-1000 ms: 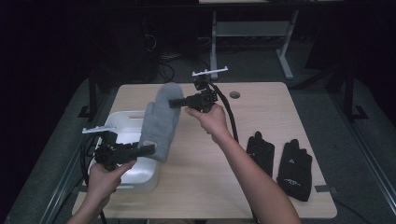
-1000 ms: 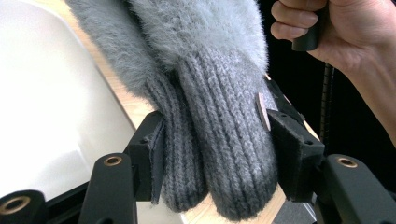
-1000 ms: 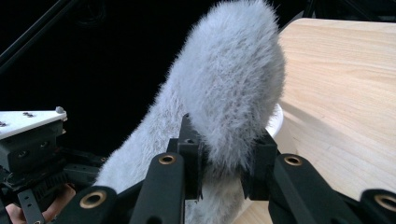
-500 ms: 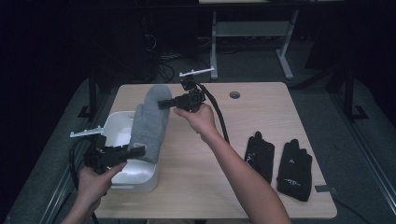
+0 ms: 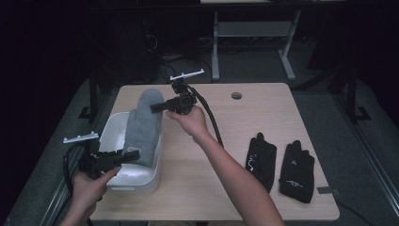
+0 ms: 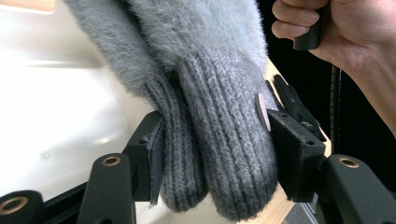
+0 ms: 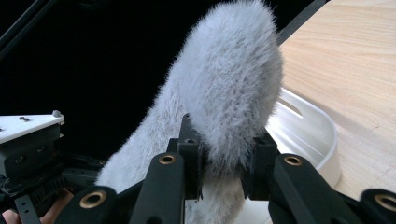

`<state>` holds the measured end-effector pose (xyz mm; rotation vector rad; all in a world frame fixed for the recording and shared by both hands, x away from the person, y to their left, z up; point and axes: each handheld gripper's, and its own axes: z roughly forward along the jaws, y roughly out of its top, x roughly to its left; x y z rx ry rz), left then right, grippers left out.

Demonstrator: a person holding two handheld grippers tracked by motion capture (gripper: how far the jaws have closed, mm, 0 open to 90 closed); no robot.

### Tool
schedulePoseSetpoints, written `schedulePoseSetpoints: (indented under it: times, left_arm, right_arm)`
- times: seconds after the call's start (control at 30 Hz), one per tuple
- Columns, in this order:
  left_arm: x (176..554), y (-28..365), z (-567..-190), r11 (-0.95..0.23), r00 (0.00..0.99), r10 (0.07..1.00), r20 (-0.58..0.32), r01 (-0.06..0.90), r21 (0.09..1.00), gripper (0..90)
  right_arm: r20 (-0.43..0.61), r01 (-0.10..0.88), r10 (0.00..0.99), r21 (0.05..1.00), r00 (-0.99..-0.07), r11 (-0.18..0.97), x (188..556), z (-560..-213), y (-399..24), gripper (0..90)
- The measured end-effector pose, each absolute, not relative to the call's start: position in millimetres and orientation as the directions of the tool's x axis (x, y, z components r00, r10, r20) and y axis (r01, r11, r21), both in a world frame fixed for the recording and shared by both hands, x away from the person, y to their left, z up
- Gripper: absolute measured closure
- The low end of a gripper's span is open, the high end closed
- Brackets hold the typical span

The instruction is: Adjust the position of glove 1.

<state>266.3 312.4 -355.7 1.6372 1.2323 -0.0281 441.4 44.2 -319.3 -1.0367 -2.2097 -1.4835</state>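
Observation:
Two grey fuzzy mittens (image 5: 143,125) lie together, stretched between both grippers over the white tub (image 5: 141,181). My left gripper (image 5: 131,154) is shut on their two ribbed cuffs (image 6: 219,116) at the near end, just above the tub's inside (image 6: 56,116). My right gripper (image 5: 157,107) is shut on the fluffy tip (image 7: 233,79) at the far, higher end, so the mittens slope down toward me. In the right gripper view both pads (image 7: 191,154) press into the fur, with the tub's rim (image 7: 308,126) below.
Two black gloves (image 5: 261,160) (image 5: 295,170) lie flat on the right part of the wooden table (image 5: 244,132). A cable hole (image 5: 236,95) sits near the far edge. Dark floor and a desk frame (image 5: 254,28) lie beyond the table.
Both hands have moved left and slightly down, carrying the mittens from beside the tub to over it. Both grips hold as before.

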Motion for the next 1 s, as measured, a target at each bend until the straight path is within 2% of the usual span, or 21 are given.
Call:
schedulePoseSetpoints:
  times: [1.0]
  left_arm:
    - [271,326,-397,0.090,0.383,0.718,-0.580,0.776,0.624,40.7]
  right_arm:
    - [0.588,0.717,0.424,0.636,-0.689,0.283,452,-360,75,72.8]
